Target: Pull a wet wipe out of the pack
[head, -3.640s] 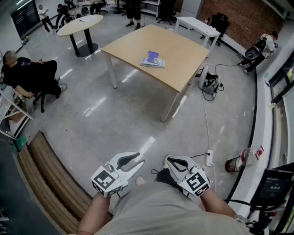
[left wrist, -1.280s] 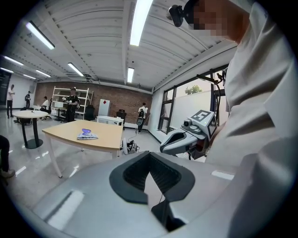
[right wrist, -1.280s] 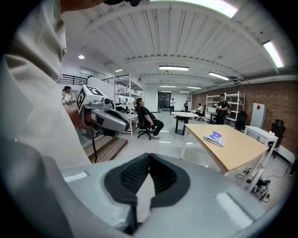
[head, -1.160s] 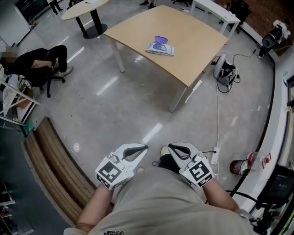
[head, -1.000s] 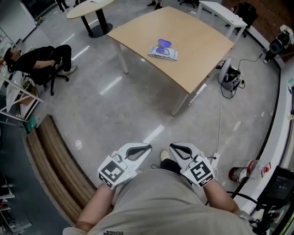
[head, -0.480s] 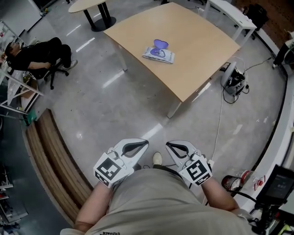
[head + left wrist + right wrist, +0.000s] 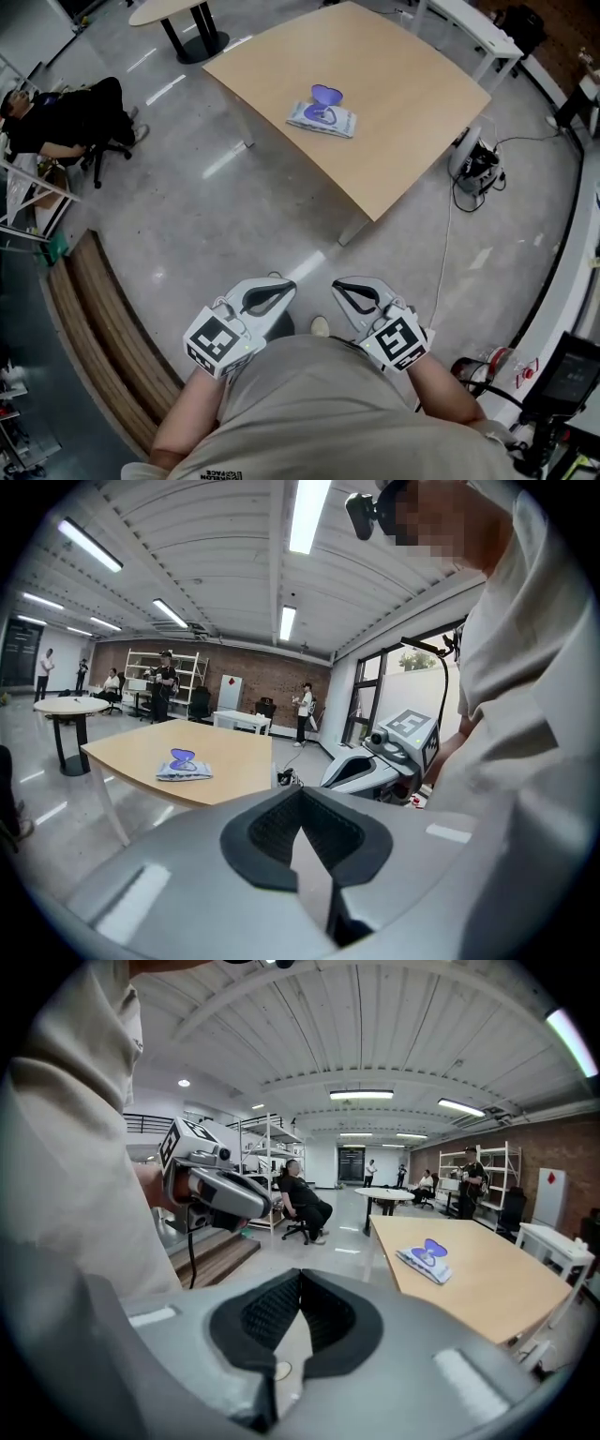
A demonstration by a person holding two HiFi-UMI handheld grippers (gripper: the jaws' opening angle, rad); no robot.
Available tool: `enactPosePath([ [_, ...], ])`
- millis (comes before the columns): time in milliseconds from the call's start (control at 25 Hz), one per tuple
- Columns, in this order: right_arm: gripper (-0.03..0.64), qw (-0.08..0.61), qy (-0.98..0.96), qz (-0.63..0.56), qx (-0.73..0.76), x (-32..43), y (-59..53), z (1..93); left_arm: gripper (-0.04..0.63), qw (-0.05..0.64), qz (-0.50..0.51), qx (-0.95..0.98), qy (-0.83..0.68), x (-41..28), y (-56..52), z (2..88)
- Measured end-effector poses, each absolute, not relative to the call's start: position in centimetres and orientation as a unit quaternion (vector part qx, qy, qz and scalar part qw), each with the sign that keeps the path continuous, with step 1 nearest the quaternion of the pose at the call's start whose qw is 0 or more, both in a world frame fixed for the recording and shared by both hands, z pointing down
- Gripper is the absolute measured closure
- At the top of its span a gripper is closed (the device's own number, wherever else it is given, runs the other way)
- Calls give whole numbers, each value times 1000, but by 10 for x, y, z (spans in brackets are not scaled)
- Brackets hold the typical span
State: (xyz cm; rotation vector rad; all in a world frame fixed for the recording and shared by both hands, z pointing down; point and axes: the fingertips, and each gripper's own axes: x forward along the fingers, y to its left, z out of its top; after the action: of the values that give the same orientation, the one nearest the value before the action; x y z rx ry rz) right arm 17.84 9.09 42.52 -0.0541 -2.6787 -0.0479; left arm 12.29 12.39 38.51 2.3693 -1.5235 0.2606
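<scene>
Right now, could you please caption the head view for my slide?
Left claw and right claw shut and empty; wet wipe pack lies on the wooden table ahead.

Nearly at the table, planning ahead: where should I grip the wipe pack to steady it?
Likely its left end, from above: the wipe pack lies flat on the table, and its purple lid stands open mid-pack, so an end grip keeps the opening clear.
</scene>
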Motion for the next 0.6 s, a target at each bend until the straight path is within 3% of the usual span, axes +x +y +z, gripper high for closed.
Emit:
enactPosePath([
  [600, 614, 248, -967, -20, 61, 46, 46, 412, 591, 131, 77, 872, -466, -15, 67, 380],
])
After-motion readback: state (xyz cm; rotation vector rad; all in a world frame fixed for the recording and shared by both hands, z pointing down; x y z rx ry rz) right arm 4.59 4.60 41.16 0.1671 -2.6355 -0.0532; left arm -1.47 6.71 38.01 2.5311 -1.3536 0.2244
